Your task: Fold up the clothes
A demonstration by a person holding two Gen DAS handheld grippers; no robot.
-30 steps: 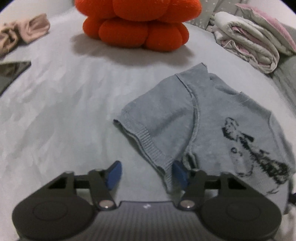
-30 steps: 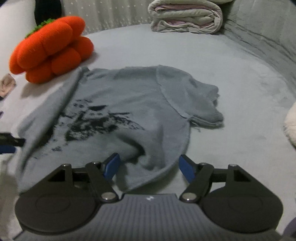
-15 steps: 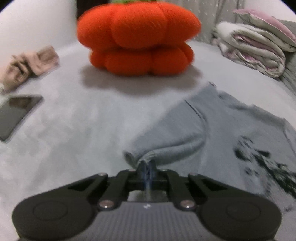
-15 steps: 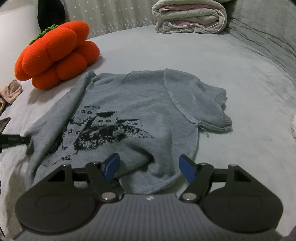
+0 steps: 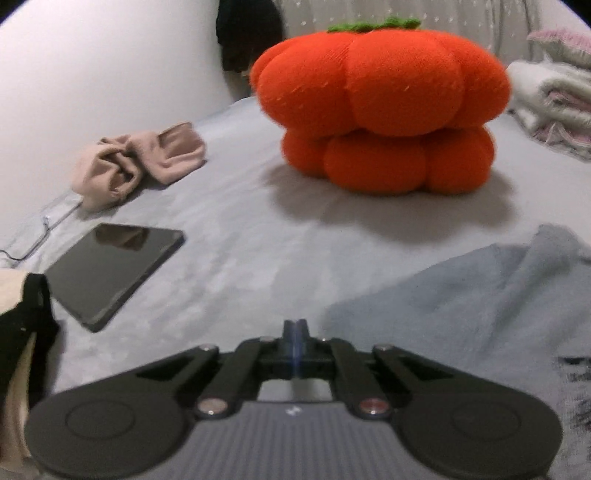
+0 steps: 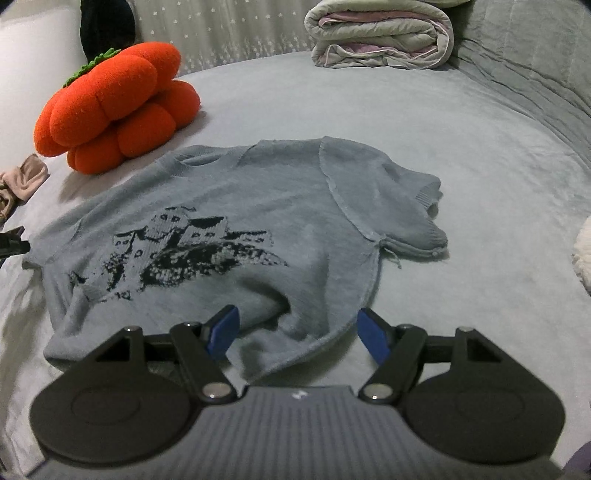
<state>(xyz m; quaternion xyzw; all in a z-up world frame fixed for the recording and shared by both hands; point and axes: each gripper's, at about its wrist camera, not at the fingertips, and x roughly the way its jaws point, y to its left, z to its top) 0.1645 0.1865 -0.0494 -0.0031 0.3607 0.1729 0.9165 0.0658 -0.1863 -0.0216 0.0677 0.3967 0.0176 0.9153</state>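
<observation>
A grey-blue knit sweater (image 6: 258, 206) with a black building print lies face up on the grey bed (image 6: 461, 147). Its hem is nearest my right gripper (image 6: 297, 325), which hovers open just above the hem's middle with nothing between its fingers. My left gripper (image 5: 295, 328) is shut at the sweater's left sleeve (image 5: 461, 295), whose edge reaches the fingertips from the right. In the right wrist view its tip (image 6: 13, 242) meets the stretched-out sleeve end. The other sleeve (image 6: 413, 214) lies partly folded at the right.
An orange pumpkin cushion (image 5: 380, 103) sits beyond the sweater's collar. A dark tablet (image 5: 110, 266), a thin cable (image 5: 44, 229) and a crumpled beige garment (image 5: 140, 162) lie to the left. A rolled quilt (image 6: 380, 33) rests at the far edge; something white and fluffy (image 6: 583, 254) is at the right.
My left gripper closed on the left sleeve and pulled it outward to the left, spreading the sweater flatter. The right gripper stayed open near the hem and backed off a little.
</observation>
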